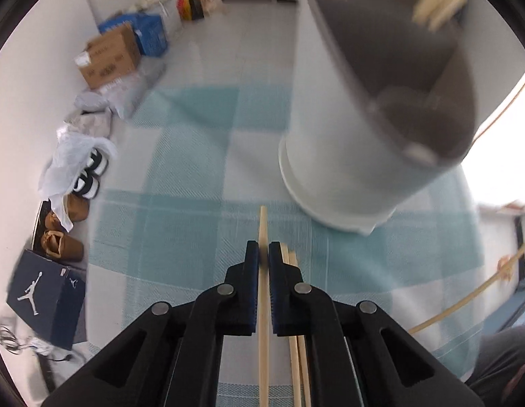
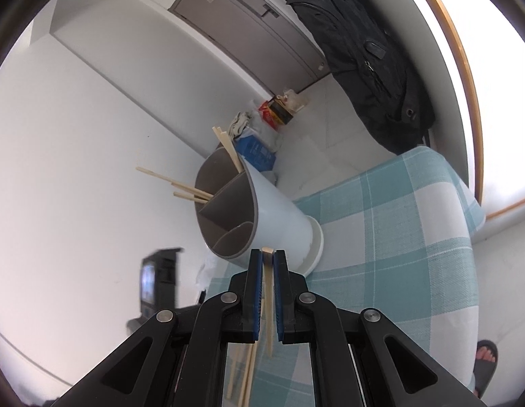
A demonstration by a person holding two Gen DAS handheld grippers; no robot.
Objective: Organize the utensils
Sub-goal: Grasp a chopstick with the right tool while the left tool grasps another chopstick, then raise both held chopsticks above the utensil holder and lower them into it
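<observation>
My left gripper (image 1: 263, 254) is shut on a wooden chopstick (image 1: 263, 224) whose tip sticks out past the pads, above the checked tablecloth (image 1: 181, 224). Two more chopsticks (image 1: 294, 349) lie on the cloth just right of it. The pale blue utensil holder (image 1: 330, 142) with grey dividers stands ahead to the right, holding several chopsticks (image 1: 438, 3). In the right wrist view, my right gripper (image 2: 268, 257) is shut on another chopstick (image 2: 268, 291), its blunt end just short of the holder (image 2: 279, 217). Several chopsticks (image 2: 181, 186) lean in the holder's far compartments.
The table with its cloth (image 2: 398, 237) ends near a white wall. On the floor lie cardboard boxes (image 1: 109, 54), shoes (image 1: 89, 176) and a dark shoe box (image 1: 48, 302). A black backpack (image 2: 364, 54) hangs at the right. A foot in a sandal (image 2: 486, 359) shows low right.
</observation>
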